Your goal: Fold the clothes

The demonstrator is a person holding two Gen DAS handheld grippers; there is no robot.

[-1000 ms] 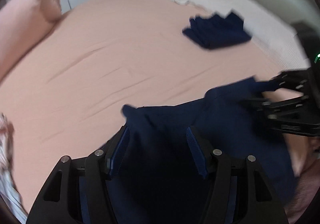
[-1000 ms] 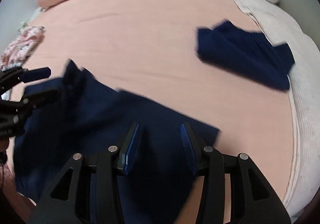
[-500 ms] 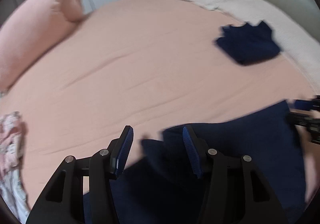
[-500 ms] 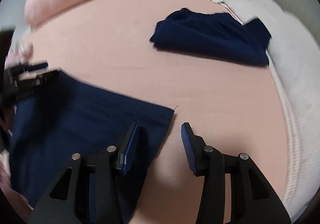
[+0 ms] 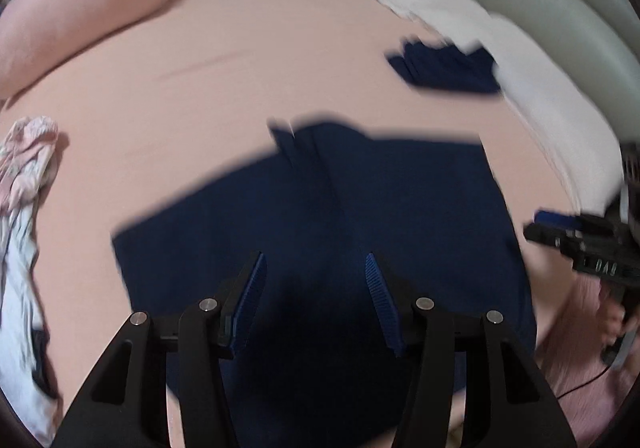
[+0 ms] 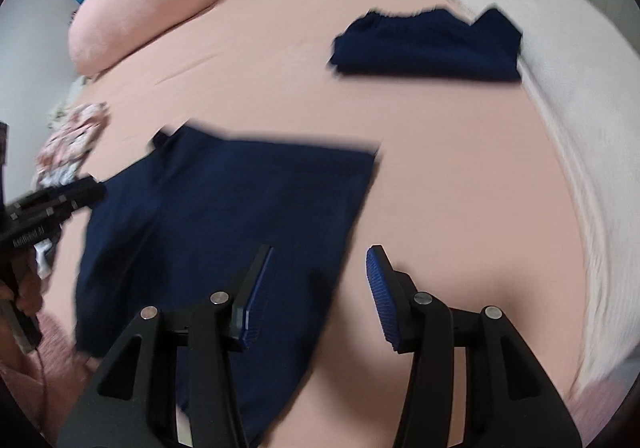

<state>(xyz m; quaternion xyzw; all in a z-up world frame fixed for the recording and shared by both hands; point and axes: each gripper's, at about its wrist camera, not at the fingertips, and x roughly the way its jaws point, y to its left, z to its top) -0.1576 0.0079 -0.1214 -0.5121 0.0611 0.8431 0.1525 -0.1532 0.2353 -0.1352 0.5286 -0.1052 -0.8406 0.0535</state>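
Left gripper (image 5: 314, 280) wide and empty above navy garment (image 5: 360, 207), right gripper (image 6: 320, 276) likewise wide, peach bedsheet (image 6: 440, 187) beneath

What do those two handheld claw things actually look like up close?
Both the left gripper and right gripper are matte black frames with silver rivets and two fingers faced with ribbed blue pads. Small pale lettering marks each body's side. A thin black cable trails below the right one.

navy garment (image 6: 224, 207): matt cloth | bedsheet (image 6: 440, 175): smooth cloth | blanket (image 6: 560, 59): seemingly nubby, blurred
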